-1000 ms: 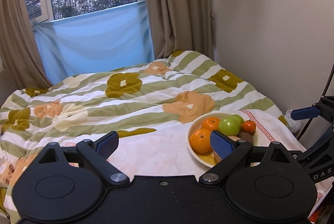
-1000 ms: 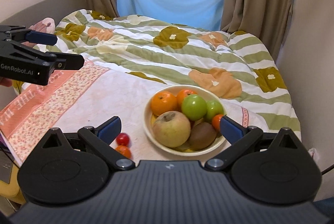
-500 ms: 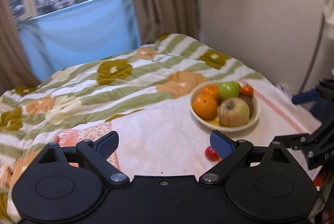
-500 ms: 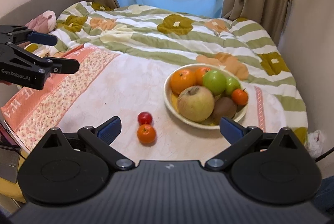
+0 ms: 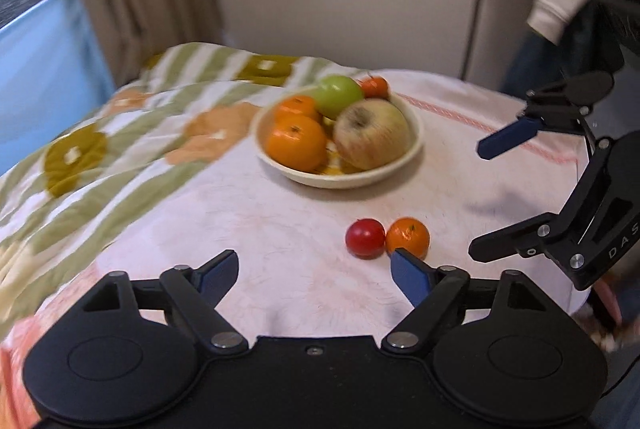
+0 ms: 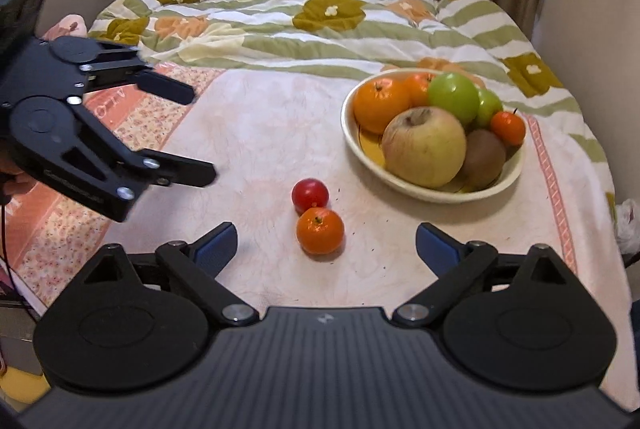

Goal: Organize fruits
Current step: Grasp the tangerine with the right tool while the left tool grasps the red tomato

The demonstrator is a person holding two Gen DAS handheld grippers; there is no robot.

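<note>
small orange point(image 6: 320, 230) & red fruit point(image 6: 310, 194) sit touching on the cloth point(image 6: 260, 133), near the bowl point(image 6: 436, 185), not in it. left gripper point(image 5: 314, 271) has swung toward them since 1s ago, right gripper point(image 6: 326, 243) backed off; both spread, empty. pickup prob next.

The letters "DAS" stand in pale print on the black body of the right claw point(image 5: 500, 197), seen at the edge of the left wrist view, cut off by the frame. Lettering on the left claw point(image 6: 200, 133) and on the pink cloth point(image 6: 44, 213) is too blurred to read.
</note>
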